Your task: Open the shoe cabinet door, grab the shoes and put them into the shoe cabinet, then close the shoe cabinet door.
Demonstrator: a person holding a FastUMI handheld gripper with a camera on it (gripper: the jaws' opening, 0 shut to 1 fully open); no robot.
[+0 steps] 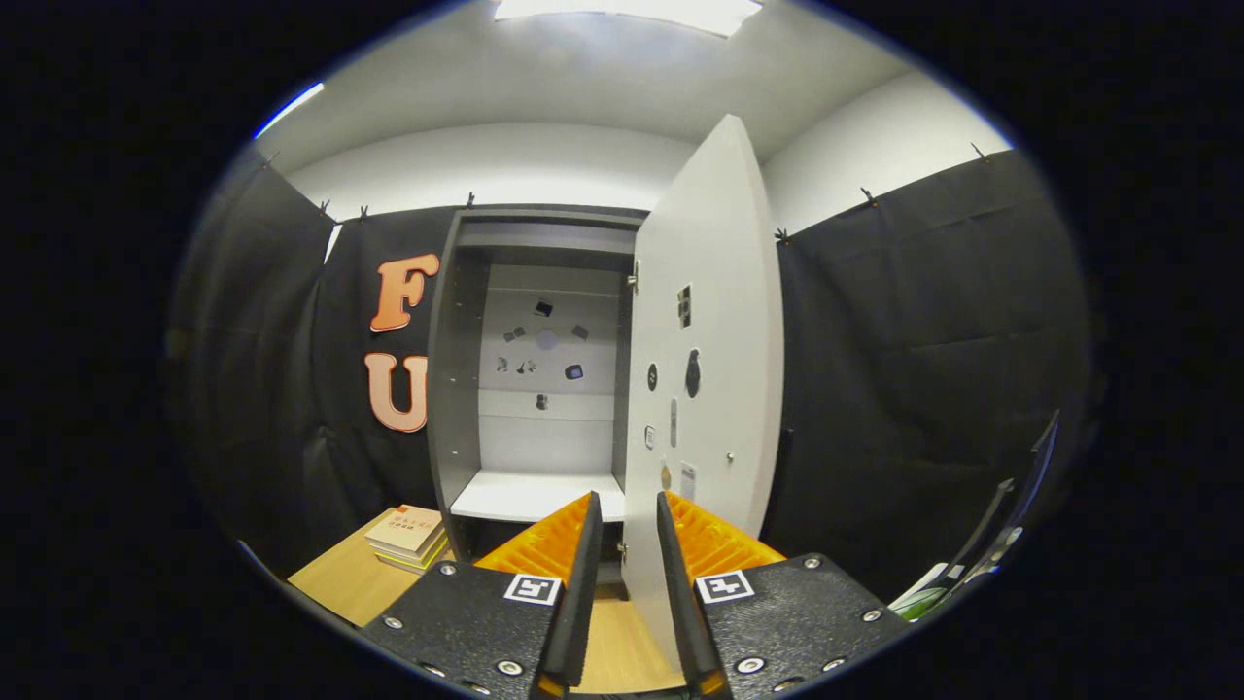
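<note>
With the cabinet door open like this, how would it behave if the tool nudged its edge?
The cabinet door looks like a stiff flat panel, so it probably won't flex. Hinged at the cabinet, it should swing rather than slide. The tool has a narrow gap with the door's edge just ahead.

Shoe cabinet [530, 389] with door [714, 350] swung open; claw [627, 510] empty, fingers slightly parted, straddling the door's edge; books [408, 537] beside cabinet.

Black cloth [914, 369] drapes the booth on both sides of a stack of books [408, 537], clipped along its top edge, with white wall [505, 165] and white ceiling [583, 78] above it. A bright ceiling light panel [632, 10] glows high over the books. The books lie on a light wooden tabletop [340, 583]
</note>
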